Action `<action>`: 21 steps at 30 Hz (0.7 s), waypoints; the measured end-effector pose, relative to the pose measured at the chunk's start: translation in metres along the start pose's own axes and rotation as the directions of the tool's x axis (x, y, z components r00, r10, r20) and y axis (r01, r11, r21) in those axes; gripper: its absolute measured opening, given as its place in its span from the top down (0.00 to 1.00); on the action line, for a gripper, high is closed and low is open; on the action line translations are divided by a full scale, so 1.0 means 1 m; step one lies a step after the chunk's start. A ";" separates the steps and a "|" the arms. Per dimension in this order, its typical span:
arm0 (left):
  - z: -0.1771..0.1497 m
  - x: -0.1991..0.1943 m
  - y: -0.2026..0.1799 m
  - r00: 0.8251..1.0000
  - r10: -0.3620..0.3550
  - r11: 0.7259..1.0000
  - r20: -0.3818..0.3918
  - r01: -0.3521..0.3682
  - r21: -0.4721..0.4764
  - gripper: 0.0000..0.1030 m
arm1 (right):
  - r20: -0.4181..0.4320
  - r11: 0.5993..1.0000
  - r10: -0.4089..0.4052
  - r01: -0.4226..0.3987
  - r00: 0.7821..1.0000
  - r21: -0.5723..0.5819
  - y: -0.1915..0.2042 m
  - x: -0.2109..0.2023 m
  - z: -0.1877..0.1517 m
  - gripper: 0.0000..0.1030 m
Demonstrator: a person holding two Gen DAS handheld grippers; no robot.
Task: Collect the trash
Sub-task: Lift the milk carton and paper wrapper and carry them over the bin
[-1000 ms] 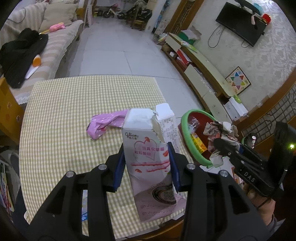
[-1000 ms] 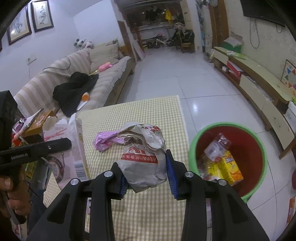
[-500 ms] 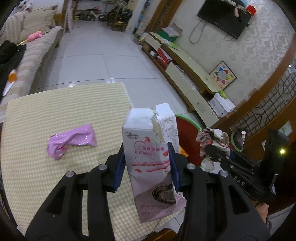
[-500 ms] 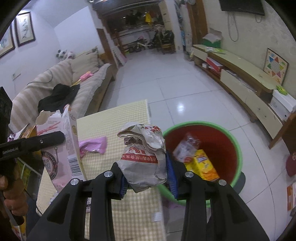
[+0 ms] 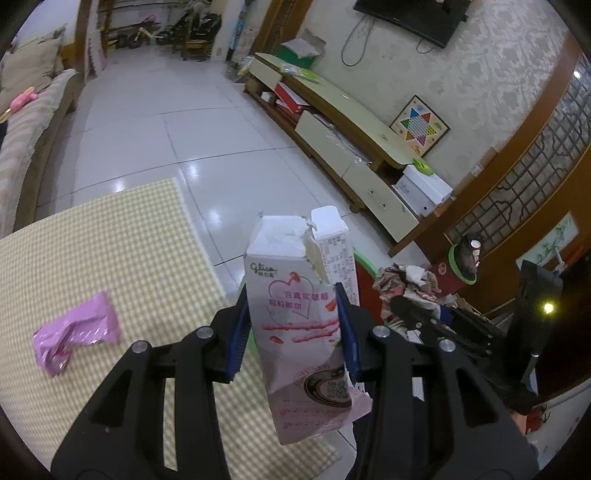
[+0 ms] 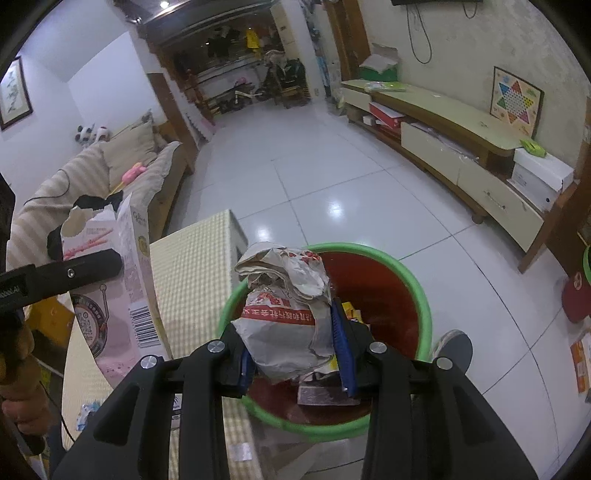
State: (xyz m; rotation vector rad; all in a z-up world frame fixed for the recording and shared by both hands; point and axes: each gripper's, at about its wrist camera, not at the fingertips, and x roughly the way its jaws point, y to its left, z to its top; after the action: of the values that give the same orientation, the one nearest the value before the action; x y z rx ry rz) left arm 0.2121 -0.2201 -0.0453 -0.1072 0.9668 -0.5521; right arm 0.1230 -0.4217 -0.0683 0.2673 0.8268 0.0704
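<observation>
While some trash already lies in the bin [image 6: 421, 295], the left gripper [image 5: 291, 332] clamps a torn box [image 5: 295, 317], the right gripper [image 6: 291, 350] grips crumpled paper [image 6: 284, 314] above it, and a pink wrapper [image 5: 77, 332] waits mid-table [image 5: 110, 240].

Mostly hidden in the left wrist view: bin [image 5: 364, 264], behind pink carton [image 5: 303, 317]. Bin floor [image 6: 376, 295] partly covered by crumpled paper bag [image 6: 284, 317]. Television [image 5: 410, 16] cut off at top edge. Wrappers inside bin too small to identify.
</observation>
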 end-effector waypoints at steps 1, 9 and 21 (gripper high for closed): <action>0.002 0.004 -0.003 1.000 0.000 1.000 -0.001 0.000 0.006 0.61 | -0.001 1.000 -0.002 0.002 1.000 0.004 -0.003 0.002 0.001 0.66; 0.016 0.034 -0.021 1.000 -0.006 0.999 -0.021 0.007 0.044 0.61 | -0.004 1.000 -0.018 0.018 1.000 0.023 -0.023 0.016 0.007 0.66; 0.021 0.073 -0.034 0.998 -0.014 0.996 -0.053 0.019 0.085 0.61 | -0.032 0.998 -0.036 0.038 0.999 0.056 -0.040 0.038 0.006 0.66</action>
State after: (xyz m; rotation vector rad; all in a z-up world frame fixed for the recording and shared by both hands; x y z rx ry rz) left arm 0.2475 -0.2882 -0.0767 -0.0239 0.9922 -0.6135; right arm 0.1518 -0.4553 -0.1022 0.3043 0.8652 0.0162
